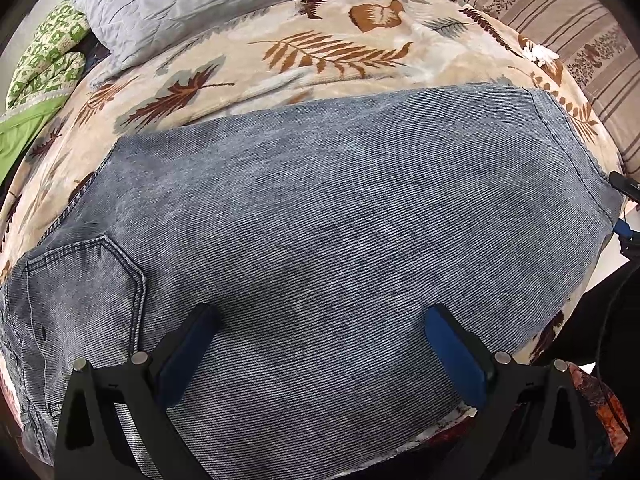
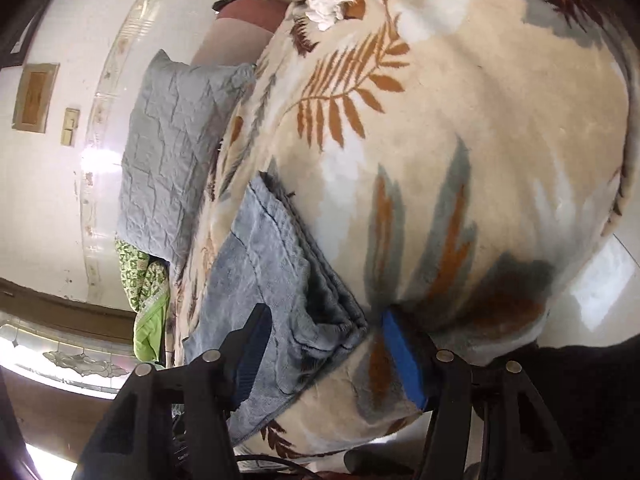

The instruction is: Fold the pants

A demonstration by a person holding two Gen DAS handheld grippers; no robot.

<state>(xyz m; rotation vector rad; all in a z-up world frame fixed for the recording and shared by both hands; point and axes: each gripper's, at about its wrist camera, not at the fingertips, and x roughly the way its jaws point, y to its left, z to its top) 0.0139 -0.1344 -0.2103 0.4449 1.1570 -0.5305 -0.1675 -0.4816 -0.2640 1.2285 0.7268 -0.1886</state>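
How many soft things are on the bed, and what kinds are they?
Jeans: 1
Leaf blanket: 1
Grey pillow: 1
Striped pillow: 1
Green cloth: 1
White crumpled bit: 1, cannot tell if it is cloth or tissue
Total: 6

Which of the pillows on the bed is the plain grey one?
The quilted grey pillow at the head of the bed, beside the green patterned cloth. The other pillow is beige, with brown stripes and a flower print.
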